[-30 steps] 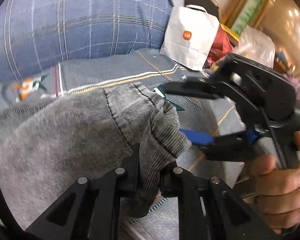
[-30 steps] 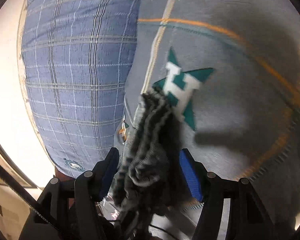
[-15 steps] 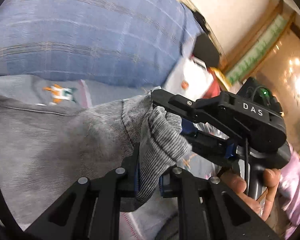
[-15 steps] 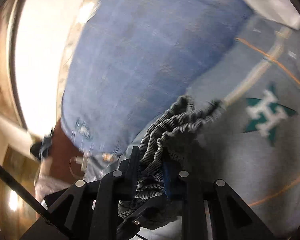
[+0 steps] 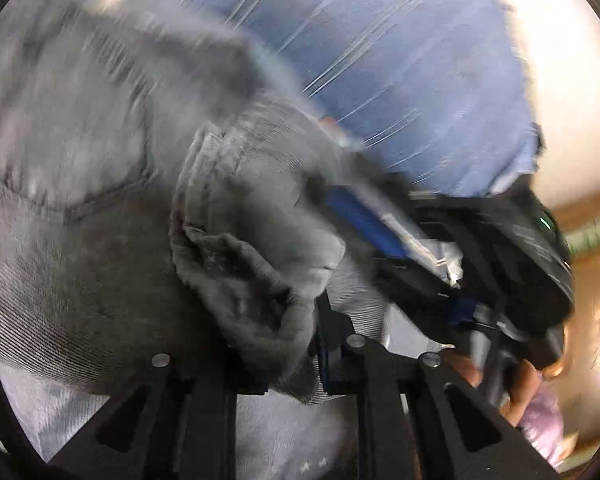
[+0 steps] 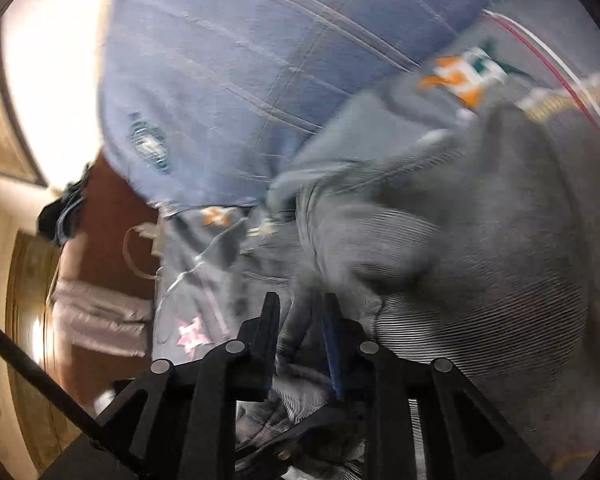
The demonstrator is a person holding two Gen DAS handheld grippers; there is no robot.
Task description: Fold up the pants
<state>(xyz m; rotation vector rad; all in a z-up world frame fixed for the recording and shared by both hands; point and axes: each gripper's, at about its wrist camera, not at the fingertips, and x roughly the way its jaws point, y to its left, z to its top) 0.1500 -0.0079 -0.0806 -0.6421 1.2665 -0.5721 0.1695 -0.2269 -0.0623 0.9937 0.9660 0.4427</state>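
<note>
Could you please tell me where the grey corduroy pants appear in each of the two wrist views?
Left wrist view: grey corduroy pants fill the left and centre, bunched between the left tongs.
Right wrist view: they fill the right side.
Shared landmark: the blue checked bedding, at the top of both.

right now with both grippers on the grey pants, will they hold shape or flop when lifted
Probably flop: the grey pants bunch and fold over at the left gripper. The ribbed weave looks thick, so likely heavy-ish and not slippery. The right gripper is opening with cloth between, so that side may sag.
</note>
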